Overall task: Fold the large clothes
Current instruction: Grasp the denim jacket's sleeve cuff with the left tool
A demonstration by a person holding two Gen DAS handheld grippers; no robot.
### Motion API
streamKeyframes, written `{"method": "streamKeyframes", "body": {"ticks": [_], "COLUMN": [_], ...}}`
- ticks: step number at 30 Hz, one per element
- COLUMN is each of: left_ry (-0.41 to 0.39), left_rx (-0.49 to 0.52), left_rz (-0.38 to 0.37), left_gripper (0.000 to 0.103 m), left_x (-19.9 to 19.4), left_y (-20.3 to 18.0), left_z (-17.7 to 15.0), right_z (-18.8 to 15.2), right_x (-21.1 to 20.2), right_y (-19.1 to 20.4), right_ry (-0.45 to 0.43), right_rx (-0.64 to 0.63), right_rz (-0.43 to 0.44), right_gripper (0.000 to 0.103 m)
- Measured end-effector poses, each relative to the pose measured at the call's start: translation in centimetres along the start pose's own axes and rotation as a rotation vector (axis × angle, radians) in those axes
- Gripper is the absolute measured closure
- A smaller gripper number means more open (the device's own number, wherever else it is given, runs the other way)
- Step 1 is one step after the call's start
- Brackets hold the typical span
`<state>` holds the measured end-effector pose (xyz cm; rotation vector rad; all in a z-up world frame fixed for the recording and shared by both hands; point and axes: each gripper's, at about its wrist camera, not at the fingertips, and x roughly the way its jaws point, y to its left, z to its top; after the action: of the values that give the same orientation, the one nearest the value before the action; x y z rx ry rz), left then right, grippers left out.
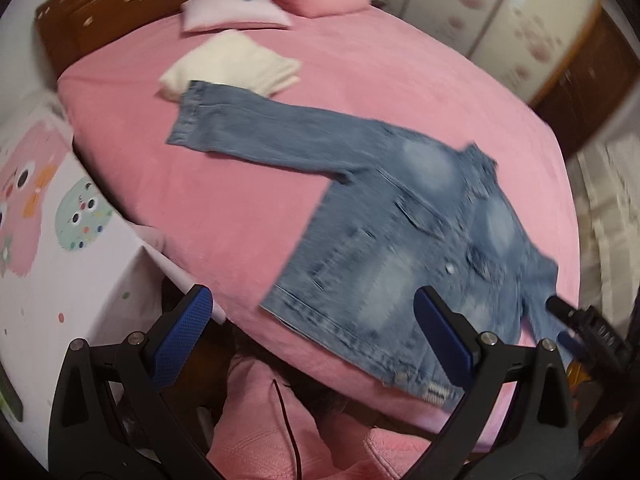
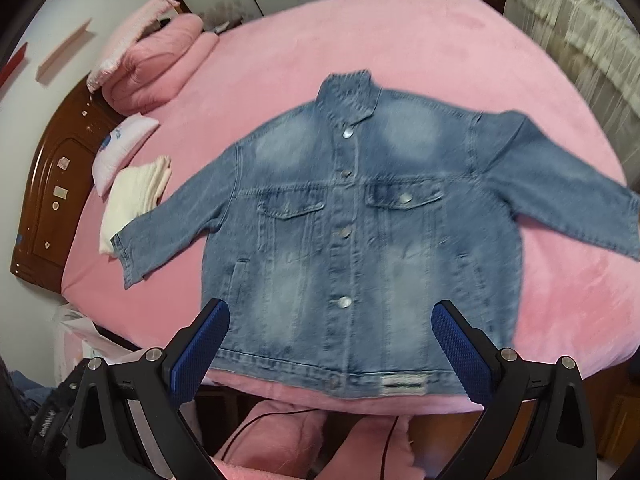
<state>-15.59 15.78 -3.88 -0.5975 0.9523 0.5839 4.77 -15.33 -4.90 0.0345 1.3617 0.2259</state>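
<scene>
Both tools spread, empty — right view: whole denim jacket [image 2: 352, 224] flat; left view: right tool [image 1: 568, 320] at sleeve.

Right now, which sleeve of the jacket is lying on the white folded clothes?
The sleeve pointing toward the wooden headboard; its cuff overlaps the white folded clothes. The other sleeve lies only on the pink bed.

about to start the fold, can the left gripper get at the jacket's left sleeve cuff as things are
Probably yes. The left gripper is open and holds nothing, and the sleeve cuff lies flat on the pink bed with nothing over it, though its tip overlaps the cream folded cloth.
</scene>
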Motion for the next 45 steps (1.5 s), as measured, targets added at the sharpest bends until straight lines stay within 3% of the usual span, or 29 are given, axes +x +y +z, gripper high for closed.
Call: {"method": "streamKeyframes", "body": {"ticks": [7, 13, 16, 20, 23, 27, 31, 35, 37, 39, 45], "left_ry": [0.084, 0.196, 0.257, 0.313, 0.318, 0.260, 0.164, 0.111, 0.069, 0.047, -0.041], "left_rx": [-0.126, -0.215, -0.312, -0.513, -0.676, -0.858, -0.949, -0.957, -0.950, -0.933, -0.807], "left_rz": [-0.047, -0.111, -0.107, -0.079, -0.064, -0.067, -0.059, -0.083, -0.082, -0.066, 0.003], "left_gripper": [0.003, 0.005, 0.012, 0.025, 0.032, 0.051, 0.055, 0.060, 0.069, 0.085, 0.095], "left_x": [4.0, 11.2, 16.2, 23.5, 28.0, 32.3, 35.4, 37.2, 37.3, 37.0, 34.5], "left_y": [6.8, 12.7, 16.1, 21.1, 24.6, 28.3, 30.7, 31.2, 31.1, 30.8, 28.5], "left_z": [6.5, 12.6, 15.3, 18.3, 19.5, 19.8, 19.7, 19.4, 18.8, 18.4, 19.7], "right_z": [1.0, 0.3, -0.8, -3.0, -4.0, -4.4, -3.5, -3.0, -2.9, -3.0, -4.0], "right_x": [6.1, 11.4, 14.8, 18.6, 21.4, 24.3, 27.0, 29.1, 29.8, 30.1, 32.0], "right_y": [8.1, 17.2, 22.7, 28.0, 31.5, 33.8, 33.6, 32.7, 32.4, 32.1, 32.4], "right_ry": [0.056, 0.096, 0.136, 0.244, 0.266, 0.285, 0.278, 0.295, 0.292, 0.287, 0.316], "right_rx": [-0.032, -0.153, -0.248, -0.335, -0.347, -0.362, -0.298, -0.209, -0.174, -0.155, -0.152], "right_rz": [-0.060, -0.143, -0.201, -0.187, -0.151, -0.148, -0.151, -0.169, -0.179, -0.185, -0.166], "right_gripper": [0.001, 0.001, 0.001, 0.001, 0.001, 0.001, 0.001, 0.001, 0.001, 0.001, 0.001]}}
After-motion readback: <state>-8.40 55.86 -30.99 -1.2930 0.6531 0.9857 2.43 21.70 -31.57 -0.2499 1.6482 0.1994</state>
